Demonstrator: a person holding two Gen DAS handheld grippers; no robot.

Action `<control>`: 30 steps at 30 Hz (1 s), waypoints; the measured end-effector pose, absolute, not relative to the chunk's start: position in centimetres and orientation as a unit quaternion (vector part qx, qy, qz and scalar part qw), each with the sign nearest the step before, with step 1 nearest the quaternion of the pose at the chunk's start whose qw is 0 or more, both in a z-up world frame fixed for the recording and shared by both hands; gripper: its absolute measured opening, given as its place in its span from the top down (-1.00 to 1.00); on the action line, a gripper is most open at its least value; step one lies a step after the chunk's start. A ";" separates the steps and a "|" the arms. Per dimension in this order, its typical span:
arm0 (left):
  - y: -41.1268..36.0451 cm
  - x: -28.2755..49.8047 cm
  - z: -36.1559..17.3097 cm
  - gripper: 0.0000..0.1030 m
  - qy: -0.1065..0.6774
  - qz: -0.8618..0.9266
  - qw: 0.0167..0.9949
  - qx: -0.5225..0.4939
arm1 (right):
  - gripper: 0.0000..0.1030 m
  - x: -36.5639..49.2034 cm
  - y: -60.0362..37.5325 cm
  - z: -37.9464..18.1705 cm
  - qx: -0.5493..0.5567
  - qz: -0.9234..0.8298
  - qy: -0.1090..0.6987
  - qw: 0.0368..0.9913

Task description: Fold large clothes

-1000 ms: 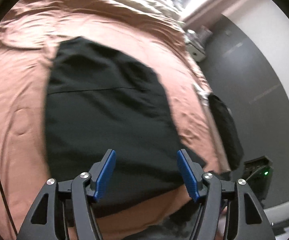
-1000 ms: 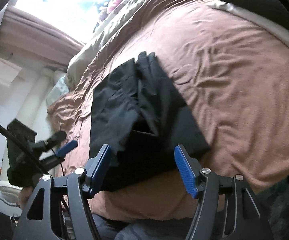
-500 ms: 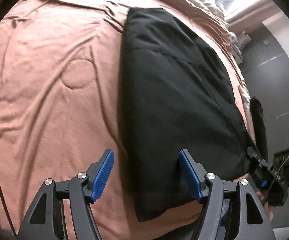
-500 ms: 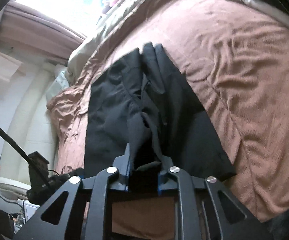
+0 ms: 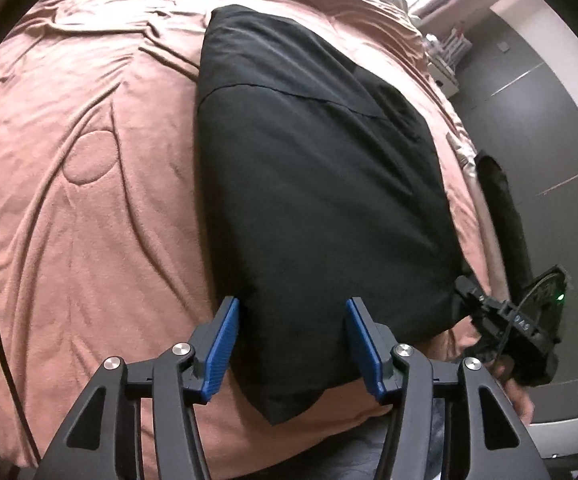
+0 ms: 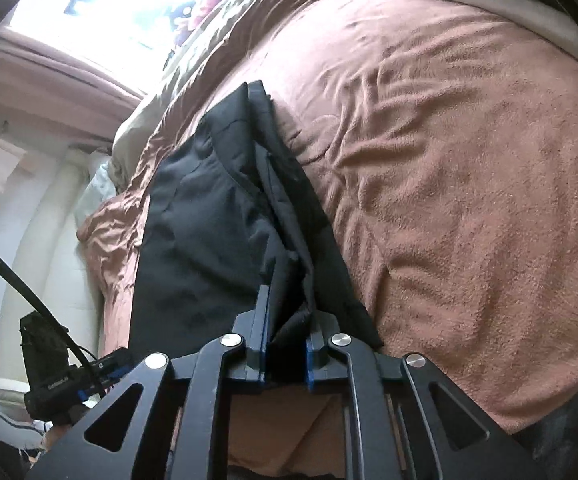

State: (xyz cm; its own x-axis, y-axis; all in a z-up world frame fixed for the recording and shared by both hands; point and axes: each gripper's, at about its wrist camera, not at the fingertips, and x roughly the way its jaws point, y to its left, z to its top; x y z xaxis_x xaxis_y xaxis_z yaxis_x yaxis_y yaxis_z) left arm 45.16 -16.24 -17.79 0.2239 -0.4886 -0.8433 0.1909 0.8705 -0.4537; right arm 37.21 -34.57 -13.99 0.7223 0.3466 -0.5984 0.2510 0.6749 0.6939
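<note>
**Right gripper bites the near hem, left one closing in**

The right gripper [image 6: 285, 344] pinches a bunched near edge of the black garment [image 5: 321, 184], its jaws easing slightly. The left gripper [image 5: 293, 344] straddles the near corner, closing, not yet pressing. Spread on the pink bedspread [image 5: 89, 200], the cloth looks soft, limp, light; corners are best.

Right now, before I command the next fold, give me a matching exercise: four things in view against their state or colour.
Things:
1. left gripper
2. right gripper
3. black folded garment
4. fuzzy bed blanket

States:
A. pinkish-brown, wrinkled
B. lying flat on the bed
C. jaws closing, astride the garment's near corner
D. clamped on bunched black cloth

Pairs: 1-C, 2-D, 3-B, 4-A
</note>
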 end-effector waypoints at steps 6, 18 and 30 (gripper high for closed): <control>-16.1 43.3 -17.8 0.02 0.579 -0.224 0.774 -0.122 | -0.26 37.8 -34.2 -12.2 0.339 -0.019 0.389 0.856; -14.5 42.9 -16.9 0.69 0.562 -0.223 0.784 -0.140 | 0.62 37.8 -33.9 -13.9 0.380 0.048 0.391 0.837; -10.3 41.4 -16.0 0.75 0.564 -0.220 0.786 -0.129 | 0.71 35.5 -30.5 -14.5 0.398 0.135 0.415 0.807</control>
State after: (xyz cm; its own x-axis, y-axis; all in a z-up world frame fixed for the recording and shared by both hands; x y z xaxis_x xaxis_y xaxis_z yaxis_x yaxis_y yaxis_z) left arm 41.36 -10.26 -15.97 0.2676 -0.4908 -0.8292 0.1997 0.8701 -0.4506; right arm 35.52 -30.46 -14.50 0.6186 0.5487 -0.5624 0.1130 0.6462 0.7548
